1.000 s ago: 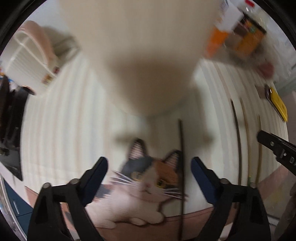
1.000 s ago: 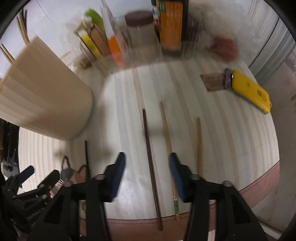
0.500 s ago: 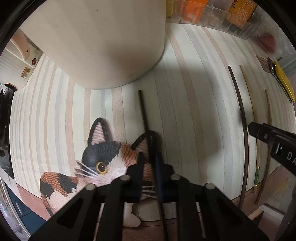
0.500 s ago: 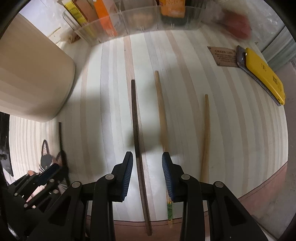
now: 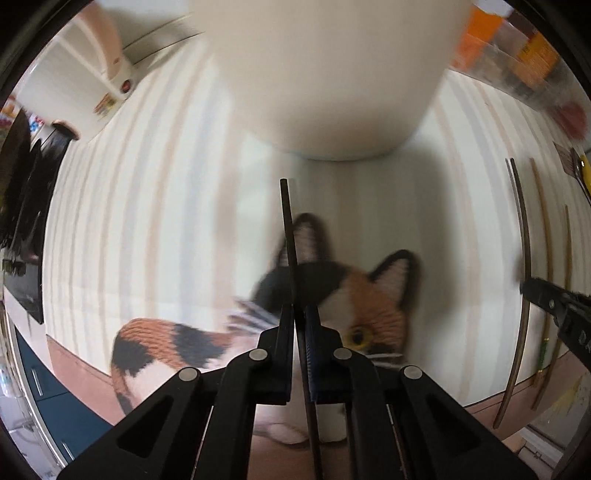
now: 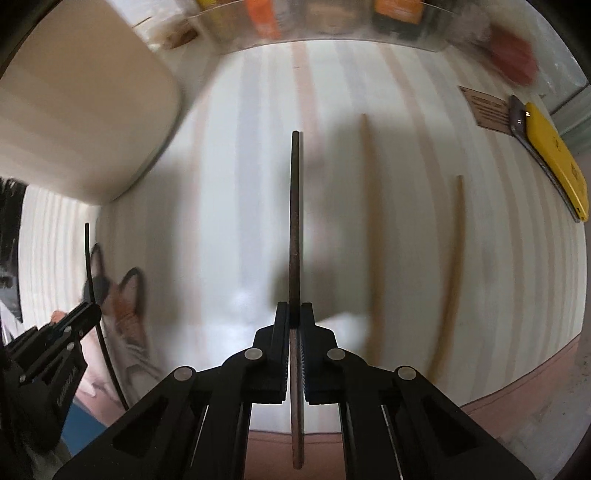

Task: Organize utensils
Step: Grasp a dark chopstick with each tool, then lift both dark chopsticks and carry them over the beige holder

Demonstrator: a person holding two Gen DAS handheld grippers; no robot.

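Observation:
My left gripper [image 5: 298, 314] is shut on a thin black chopstick [image 5: 287, 236] and holds it lifted over the cat picture [image 5: 354, 295], its tip pointing at the cream utensil holder [image 5: 325, 74]. My right gripper [image 6: 294, 314] is shut on a dark brown chopstick [image 6: 295, 221] and holds it above the striped mat [image 6: 229, 184]. Two light wooden chopsticks [image 6: 371, 221] [image 6: 452, 266] lie on the mat to its right. The holder also shows in the right wrist view [image 6: 74, 103], at the upper left. The left gripper and its chopstick show there too [image 6: 90, 258].
A clear organizer with orange packets [image 6: 332, 22] lines the back edge. A yellow case [image 6: 554, 155] and a brown card [image 6: 487, 110] lie at the far right. A white appliance [image 5: 85, 74] stands at the back left. The mat's front edge [image 6: 517, 391] is close.
Both grippers closed on chopsticks: the left on the black one, the right on the dark brown one. Both sticks are now raised off the mat.

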